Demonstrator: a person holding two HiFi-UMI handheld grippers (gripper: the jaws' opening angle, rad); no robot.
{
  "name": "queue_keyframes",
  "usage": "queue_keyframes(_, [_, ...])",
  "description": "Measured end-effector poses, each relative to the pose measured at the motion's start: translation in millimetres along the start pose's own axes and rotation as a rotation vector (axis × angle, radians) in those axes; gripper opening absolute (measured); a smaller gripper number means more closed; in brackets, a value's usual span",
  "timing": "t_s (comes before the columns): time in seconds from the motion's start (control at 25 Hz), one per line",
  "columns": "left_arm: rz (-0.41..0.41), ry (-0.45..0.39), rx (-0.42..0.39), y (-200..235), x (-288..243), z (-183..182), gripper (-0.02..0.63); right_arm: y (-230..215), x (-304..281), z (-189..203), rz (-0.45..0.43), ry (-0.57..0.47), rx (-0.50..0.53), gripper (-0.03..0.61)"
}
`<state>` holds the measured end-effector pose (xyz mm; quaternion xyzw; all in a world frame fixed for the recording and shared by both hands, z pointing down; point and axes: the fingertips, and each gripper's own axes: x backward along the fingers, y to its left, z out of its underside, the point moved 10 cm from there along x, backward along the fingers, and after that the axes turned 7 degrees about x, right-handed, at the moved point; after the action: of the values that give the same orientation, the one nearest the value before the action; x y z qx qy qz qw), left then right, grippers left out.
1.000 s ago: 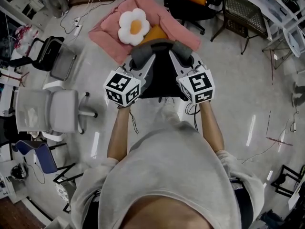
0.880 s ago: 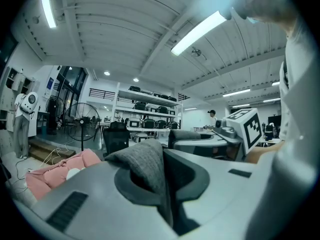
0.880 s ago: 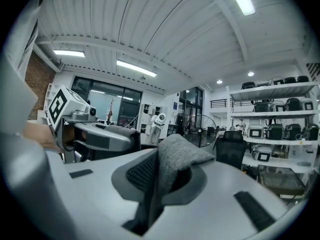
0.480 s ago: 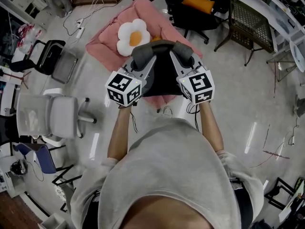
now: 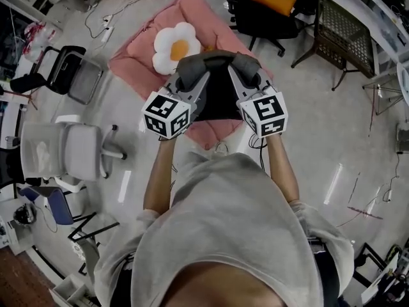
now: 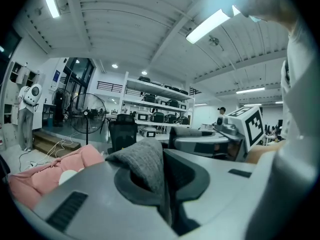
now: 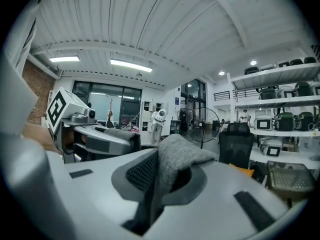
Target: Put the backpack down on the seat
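Left gripper: jaws nearly closed, clamped on a fold of grey padded fabric strap that fills the slot between the pads and sticks up past the tips.

Right gripper: same condition, jaws pinched tight on the strap's other end, cloth bunched above the pads.

The strap arches from one set of jaw tips across to the other. Black backpack hangs from it, between the two grippers and just below their tips, off the seat.

Pink cushioned seat lies beneath and beyond the jaws. White flower-shaped pillow with orange centre rests on it, ahead-left of the left gripper.
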<state>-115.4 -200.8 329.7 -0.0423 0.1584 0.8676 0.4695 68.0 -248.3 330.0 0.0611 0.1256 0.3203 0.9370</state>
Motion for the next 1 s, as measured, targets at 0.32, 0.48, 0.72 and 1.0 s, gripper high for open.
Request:
queue_keyframes(0.32, [0.006,0.055,0.045,27.0,-31.1,17.3,0.032,-16.4,-25.5,26.5,0.0,0.061,-0.037,0.028])
queue_keyframes(0.48, [0.02,0.107,0.075,44.8,-46.7,35.1,0.032,-19.1,-40.7,47.9,0.007,0.114,-0.061,0.028])
queue_keyframes(0.72, [0.062,0.192,0.096,71.1,-69.7,61.7,0.032,-22.9,-64.2,80.0,0.043,0.196,-0.113,0.028])
queue_keyframes(1.0, [0.101,0.279,0.141,103.5,-93.5,87.7,0.032,-27.6,-92.9,112.7,0.07,0.282,-0.173,0.028])
